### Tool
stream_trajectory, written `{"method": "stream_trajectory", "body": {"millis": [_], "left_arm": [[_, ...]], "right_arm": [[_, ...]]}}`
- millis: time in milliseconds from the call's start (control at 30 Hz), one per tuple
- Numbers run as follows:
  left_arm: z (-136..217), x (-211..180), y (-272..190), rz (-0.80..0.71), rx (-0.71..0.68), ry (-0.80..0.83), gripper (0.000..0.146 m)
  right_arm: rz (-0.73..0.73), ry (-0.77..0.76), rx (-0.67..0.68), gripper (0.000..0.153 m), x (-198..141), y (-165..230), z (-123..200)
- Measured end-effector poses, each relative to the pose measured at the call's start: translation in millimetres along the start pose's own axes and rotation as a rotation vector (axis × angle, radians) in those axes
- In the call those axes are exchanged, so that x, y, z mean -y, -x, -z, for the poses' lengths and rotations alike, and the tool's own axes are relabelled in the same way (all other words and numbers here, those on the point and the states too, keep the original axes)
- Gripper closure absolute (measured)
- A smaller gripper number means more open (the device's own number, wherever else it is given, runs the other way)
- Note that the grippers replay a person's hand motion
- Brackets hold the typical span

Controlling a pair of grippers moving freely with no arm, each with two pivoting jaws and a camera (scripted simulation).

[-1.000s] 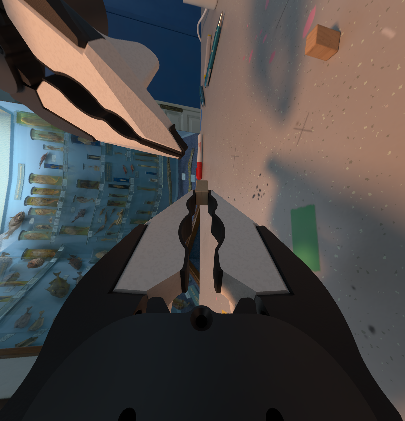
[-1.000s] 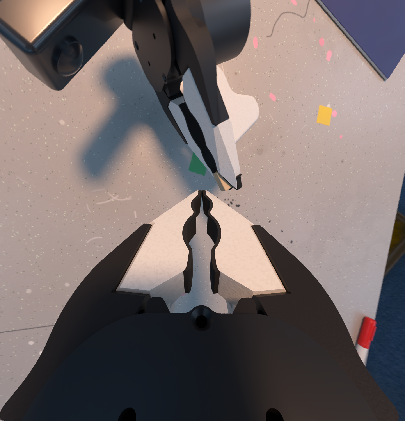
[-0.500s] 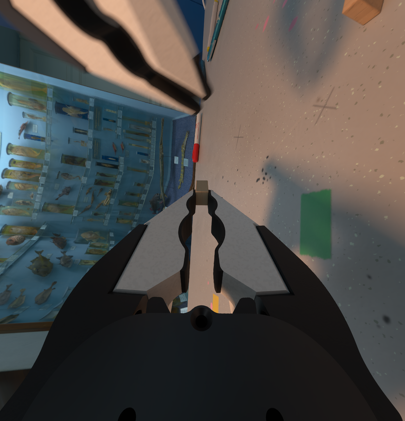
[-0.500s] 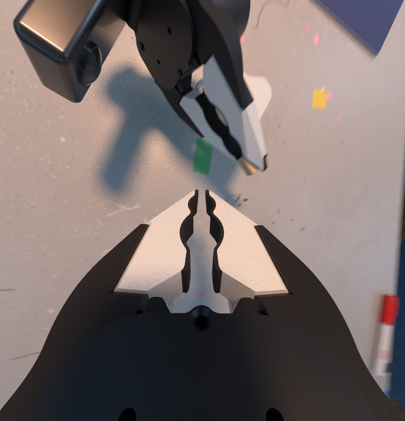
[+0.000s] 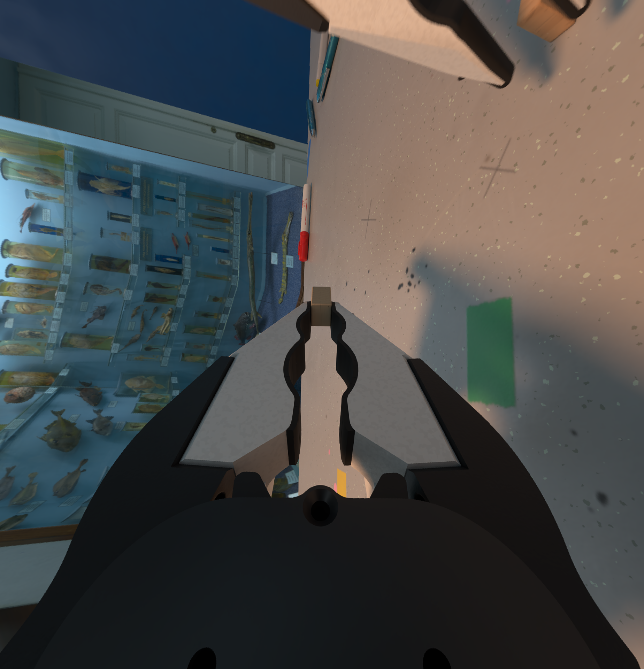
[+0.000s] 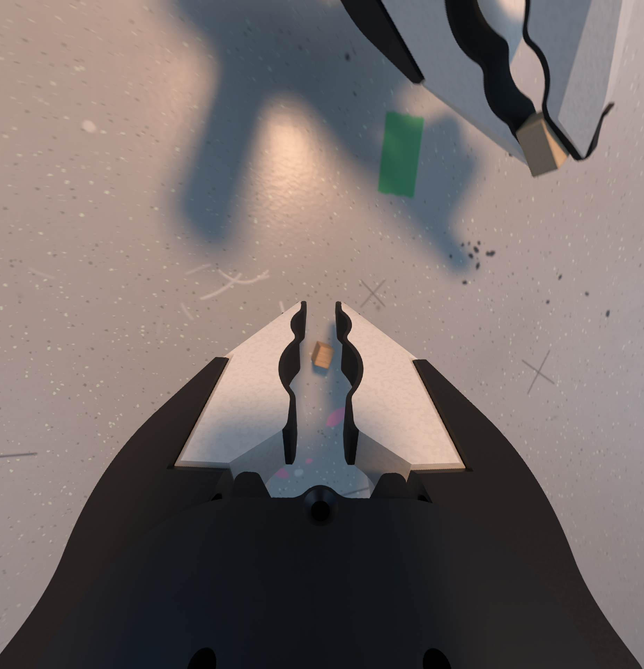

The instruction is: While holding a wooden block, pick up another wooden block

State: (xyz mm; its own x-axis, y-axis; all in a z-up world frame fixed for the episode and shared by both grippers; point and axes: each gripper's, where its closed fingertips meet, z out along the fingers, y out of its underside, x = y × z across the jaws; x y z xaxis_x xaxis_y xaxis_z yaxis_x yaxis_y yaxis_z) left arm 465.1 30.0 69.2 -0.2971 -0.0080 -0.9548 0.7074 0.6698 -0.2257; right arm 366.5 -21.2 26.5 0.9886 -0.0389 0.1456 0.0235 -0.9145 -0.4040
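Warm light is falling across the speckled tabletop; beyond its edge, a lit display cabinet is glowing blue against a dark blue wall.

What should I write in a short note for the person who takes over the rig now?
Left claw: shut on the held block, lifted clear of the table.
Right claw: open, empty, high above the second block, which lies on the table and shows between its fingers.
Done: first block picked up.
Left: lower the right claw, close on the second block, lift it; keep the left grip.
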Motion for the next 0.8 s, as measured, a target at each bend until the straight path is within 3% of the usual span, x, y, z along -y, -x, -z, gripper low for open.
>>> {"method": "stream_trajectory", "body": {"millis": [100,233,433,567,633,800], "left_arm": [[-0.2,-2.0,-0.1,-0.023,0.009,0.016,0.137],[-1.0,-6.7,0.5,-0.030,0.012,0.038,0.137],[-2.2,-5.5,0.4,-0.020,0.003,0.030,0.137],[-1.9,-0.9,1.3,-0.033,0.012,0.021,0.137],[-1.9,0.3,1.4,-0.044,0.016,0.021,0.137],[-3.0,3.1,0.9,-0.042,0.016,0.009,0.137]], "right_arm": [[-0.157,0.057,0.019,0.137,-3.2,-9.8,0.4],[-0.434,-0.046,0.028,0.140,12.9,-11.8,8.0],[-0.376,-0.116,-0.159,0.150,30.2,2.1,-7.7],[-0.511,-0.096,-0.263,0.153,27.2,-9.8,-20.3],[-0.540,-0.069,-0.256,0.153,24.4,-5.9,-24.2],[-0.453,0.094,-0.331,0.153,-2.2,4.0,-16.3]]}}
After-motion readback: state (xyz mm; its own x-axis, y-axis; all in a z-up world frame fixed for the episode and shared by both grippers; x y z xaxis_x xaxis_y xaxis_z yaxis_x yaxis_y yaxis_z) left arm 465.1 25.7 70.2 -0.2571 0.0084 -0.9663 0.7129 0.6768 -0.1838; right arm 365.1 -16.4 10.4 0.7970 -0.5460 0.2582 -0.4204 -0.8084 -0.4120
